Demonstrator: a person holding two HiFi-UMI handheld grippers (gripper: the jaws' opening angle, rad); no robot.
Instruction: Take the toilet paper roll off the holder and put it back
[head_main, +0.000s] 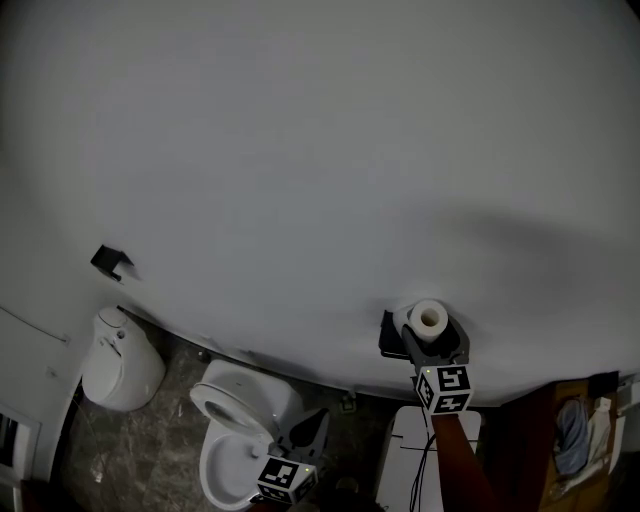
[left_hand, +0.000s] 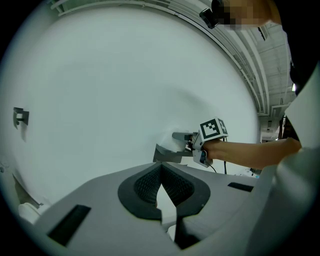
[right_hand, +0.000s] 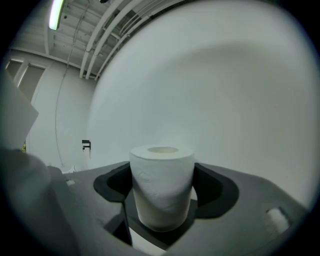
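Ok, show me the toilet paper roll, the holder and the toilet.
toilet paper roll (right_hand: 162, 187): right gripper view, its front side.
holder (head_main: 388, 340): head view, black plate left of roll.
toilet (head_main: 255, 400): head view, its white top.

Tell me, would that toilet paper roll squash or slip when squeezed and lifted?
Probably soft: the toilet paper roll looks slightly creased where the right hand-held gripper clamps it. Likely light, given its hollow core. The textured paper should resist slipping; laid sideways, it could roll.

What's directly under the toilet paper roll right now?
A dark holder shelf shows below the toilet paper roll, which the right tool grips upright. Whether roll and shelf touch is hidden by the roll's own base.
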